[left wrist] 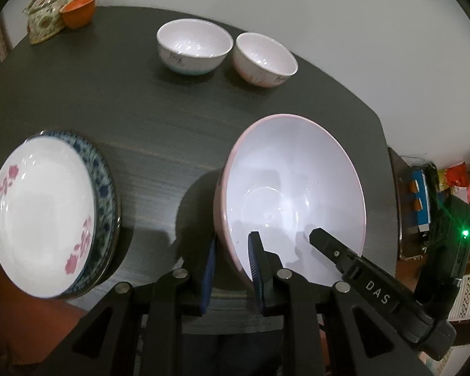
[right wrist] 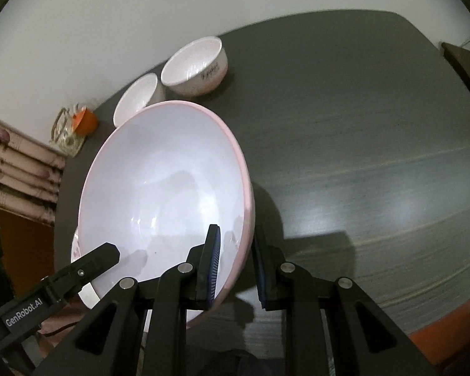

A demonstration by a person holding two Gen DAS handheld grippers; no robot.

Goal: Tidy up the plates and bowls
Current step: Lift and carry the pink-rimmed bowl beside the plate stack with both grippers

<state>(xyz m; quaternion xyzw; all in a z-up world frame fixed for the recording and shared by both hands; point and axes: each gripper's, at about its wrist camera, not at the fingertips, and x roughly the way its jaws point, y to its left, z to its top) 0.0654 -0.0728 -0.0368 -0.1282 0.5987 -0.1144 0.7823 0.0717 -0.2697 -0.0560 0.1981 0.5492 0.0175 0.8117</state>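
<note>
I hold the big pink bowl (left wrist: 294, 194) above the table (left wrist: 172, 144), my left fingers (left wrist: 232, 269) clamped on one side of its rim, my right fingers (right wrist: 235, 266) clamped on the other. Stacked plates (left wrist: 47, 219) lie to its left. Two small bowls (left wrist: 194, 47) sit side by side near the far edge.

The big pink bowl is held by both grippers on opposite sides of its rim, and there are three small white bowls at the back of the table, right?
Not quite: the left wrist view shows two small white bowls, not three. The rest holds: the left gripper and right gripper clamp opposite sides of the big pink bowl's rim.
</note>
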